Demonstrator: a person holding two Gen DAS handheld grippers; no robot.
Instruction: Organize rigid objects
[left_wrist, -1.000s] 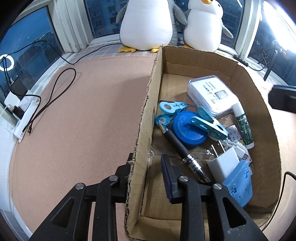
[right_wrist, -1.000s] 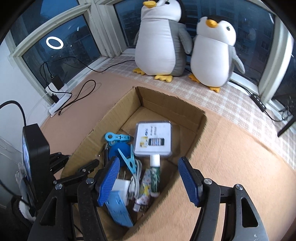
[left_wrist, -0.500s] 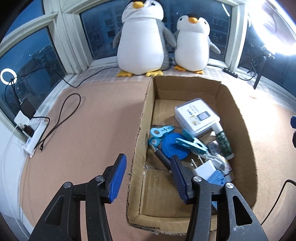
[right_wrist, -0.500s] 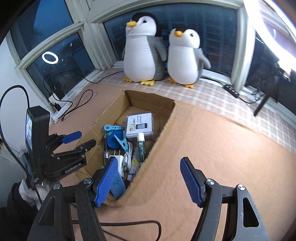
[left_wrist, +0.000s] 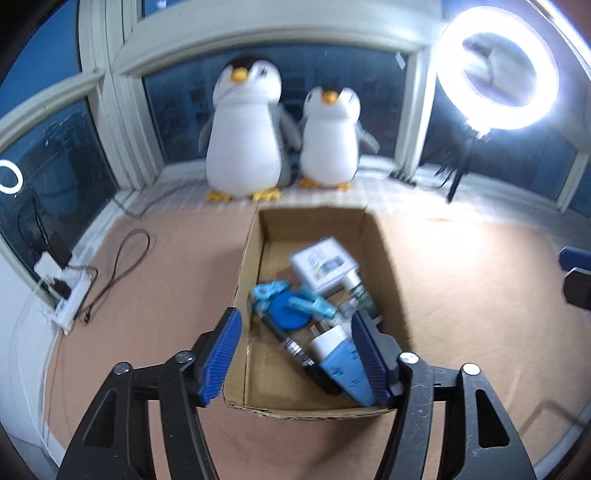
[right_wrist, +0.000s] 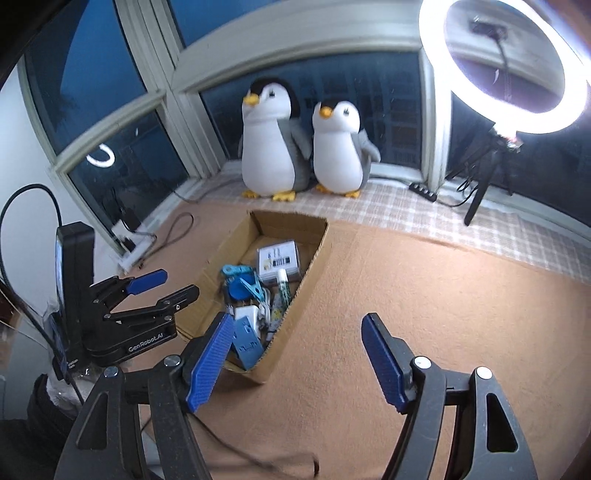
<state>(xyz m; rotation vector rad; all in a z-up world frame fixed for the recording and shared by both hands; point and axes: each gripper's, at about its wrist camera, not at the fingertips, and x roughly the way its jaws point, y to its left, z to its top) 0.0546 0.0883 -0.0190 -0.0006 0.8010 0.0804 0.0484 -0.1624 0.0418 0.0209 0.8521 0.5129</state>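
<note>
Left tongs spread wide, empty, hovering above near end of cardboard box. Right tongs released too, empty, over bare bench right of box. Clips, pen, charger, white case piled inside box, mid-bench. Penguin plushies on far sill.

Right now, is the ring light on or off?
On. The ring light glows bright white in both views, and its reflection shows in the dark window.
</note>
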